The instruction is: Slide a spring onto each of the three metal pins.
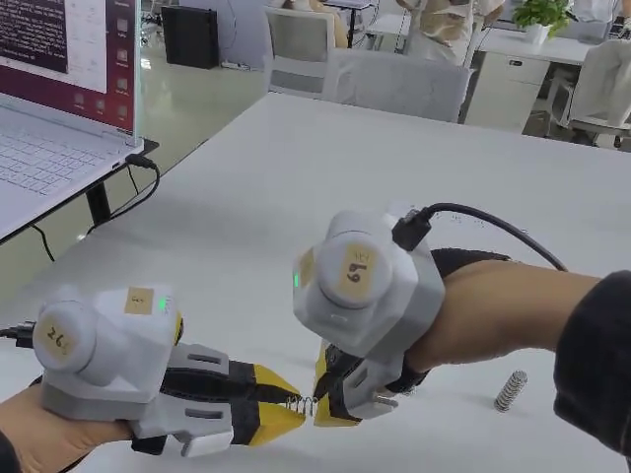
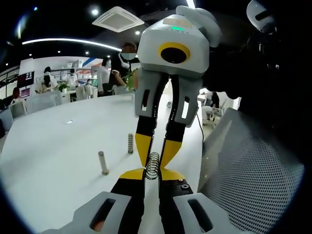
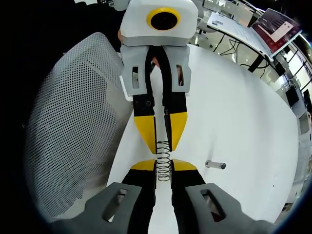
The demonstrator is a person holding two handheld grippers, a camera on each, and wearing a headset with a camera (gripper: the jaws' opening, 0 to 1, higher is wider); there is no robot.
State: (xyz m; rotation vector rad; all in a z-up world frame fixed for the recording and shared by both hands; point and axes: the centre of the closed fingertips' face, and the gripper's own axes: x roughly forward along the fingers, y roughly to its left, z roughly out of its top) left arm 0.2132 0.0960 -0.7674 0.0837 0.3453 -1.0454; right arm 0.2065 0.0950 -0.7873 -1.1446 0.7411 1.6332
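- Left gripper view: the left gripper (image 2: 152, 174) has its yellow-tipped jaws closed on one end of a thin coiled wire spring (image 2: 152, 163).
- Facing it, the right gripper (image 2: 156, 152) pinches the other end.
- On the white table (image 2: 53, 146) beyond, a bare metal pin (image 2: 103, 163) stands near a second upright spring (image 2: 130, 143).

The white surface (image 1: 296, 177) ran on well beyond the left tongs (image 1: 294, 404) and the right tongs (image 1: 320, 406). Far to the left of the left tongs, an open laptop (image 1: 49, 148) sat on another desk. Past the surface's far edge stood a grey chair (image 1: 394, 84), a white desk (image 1: 513, 74) and a potted plant (image 1: 540, 14). Above the tongs, the dark ceiling (image 2: 58, 19) carried a square vent (image 2: 122, 18) and a curved light strip (image 2: 68, 43).
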